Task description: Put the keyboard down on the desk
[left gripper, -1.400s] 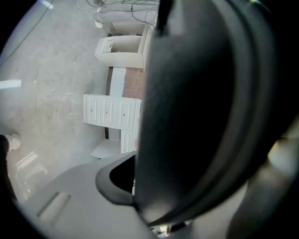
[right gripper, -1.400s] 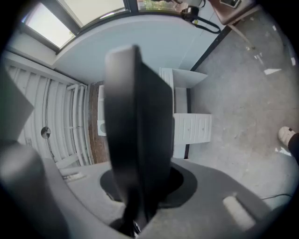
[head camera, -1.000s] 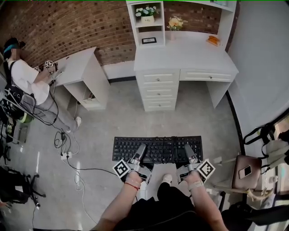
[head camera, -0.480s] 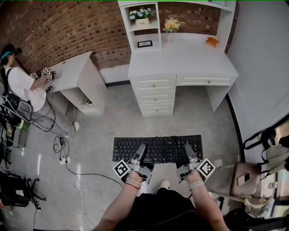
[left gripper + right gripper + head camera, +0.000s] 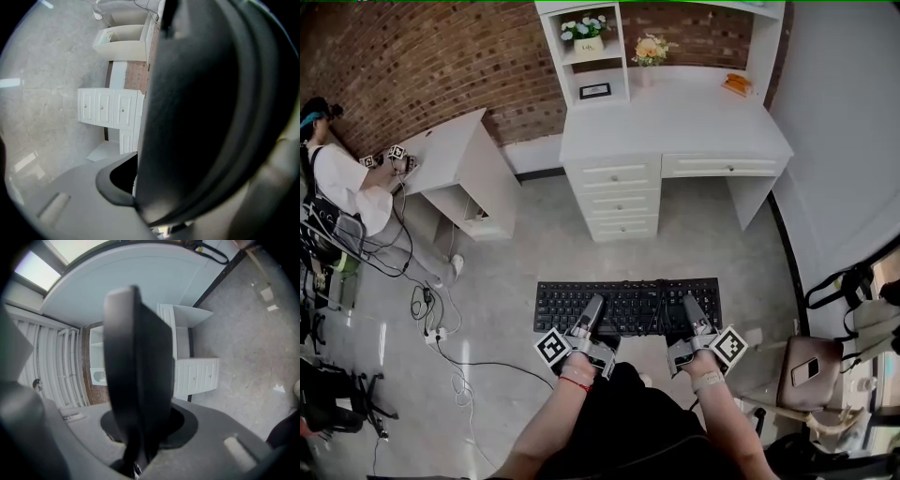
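A black keyboard [image 5: 628, 305] hangs level over the grey floor, held along its near edge by both grippers. My left gripper [image 5: 592, 316] is shut on its left half, my right gripper [image 5: 695, 315] on its right half. In the left gripper view the keyboard [image 5: 197, 108] fills the picture as a dark slab clamped between the jaws. It shows edge-on in the right gripper view, the keyboard [image 5: 136, 371] pinched between the jaws. The white desk [image 5: 675, 117] with drawers stands ahead against the brick wall, its top mostly bare.
On the desk's shelf are flowers [image 5: 584, 28], a small frame [image 5: 594, 91] and an orange item [image 5: 734, 82]. A smaller white desk [image 5: 450, 145] with a seated person [image 5: 347, 187] is at left. Cables and a power strip [image 5: 436, 328] lie on the floor. A chair [image 5: 811, 361] stands right.
The view has come nearer the white desk, which now sits lower and more left in the picture. Both grippers keep the same hold on the keyboard.
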`<move>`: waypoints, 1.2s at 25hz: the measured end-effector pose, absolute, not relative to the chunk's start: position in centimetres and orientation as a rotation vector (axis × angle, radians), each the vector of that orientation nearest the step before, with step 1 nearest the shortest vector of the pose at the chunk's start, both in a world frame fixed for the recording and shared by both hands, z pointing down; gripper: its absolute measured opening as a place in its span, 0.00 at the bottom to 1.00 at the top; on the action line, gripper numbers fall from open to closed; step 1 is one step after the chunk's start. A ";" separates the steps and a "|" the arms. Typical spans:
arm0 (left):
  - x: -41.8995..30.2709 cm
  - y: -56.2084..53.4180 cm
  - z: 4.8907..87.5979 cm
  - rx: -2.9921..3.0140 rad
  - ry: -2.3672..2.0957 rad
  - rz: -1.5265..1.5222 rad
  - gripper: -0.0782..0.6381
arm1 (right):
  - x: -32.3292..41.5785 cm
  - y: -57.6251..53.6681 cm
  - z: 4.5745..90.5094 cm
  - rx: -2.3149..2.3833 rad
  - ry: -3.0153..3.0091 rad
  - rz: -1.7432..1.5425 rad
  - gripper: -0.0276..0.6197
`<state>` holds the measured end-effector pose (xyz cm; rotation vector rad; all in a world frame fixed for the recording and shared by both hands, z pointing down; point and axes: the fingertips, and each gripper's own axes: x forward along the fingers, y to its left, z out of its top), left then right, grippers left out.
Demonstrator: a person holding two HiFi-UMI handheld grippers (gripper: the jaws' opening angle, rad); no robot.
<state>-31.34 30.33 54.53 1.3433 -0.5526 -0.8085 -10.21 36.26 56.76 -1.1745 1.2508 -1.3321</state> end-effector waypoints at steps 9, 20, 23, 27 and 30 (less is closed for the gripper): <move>-30.3 29.4 54.7 1.341 -0.559 -0.781 0.33 | -9.3 35.7 57.3 -1.170 1.218 -1.340 0.16; -26.3 24.7 55.4 1.323 -0.532 -0.761 0.33 | -5.4 31.5 57.4 -1.205 1.202 -1.321 0.16; -25.6 22.9 55.4 1.312 -0.528 -0.767 0.33 | -4.6 29.7 57.4 -1.214 1.205 -1.324 0.16; -24.4 19.6 54.8 1.327 -0.523 -0.755 0.33 | -3.6 26.6 56.9 -1.206 1.199 -1.322 0.16; -23.2 17.3 54.7 1.335 -0.515 -0.746 0.33 | -2.5 24.2 56.8 -1.199 1.200 -1.313 0.16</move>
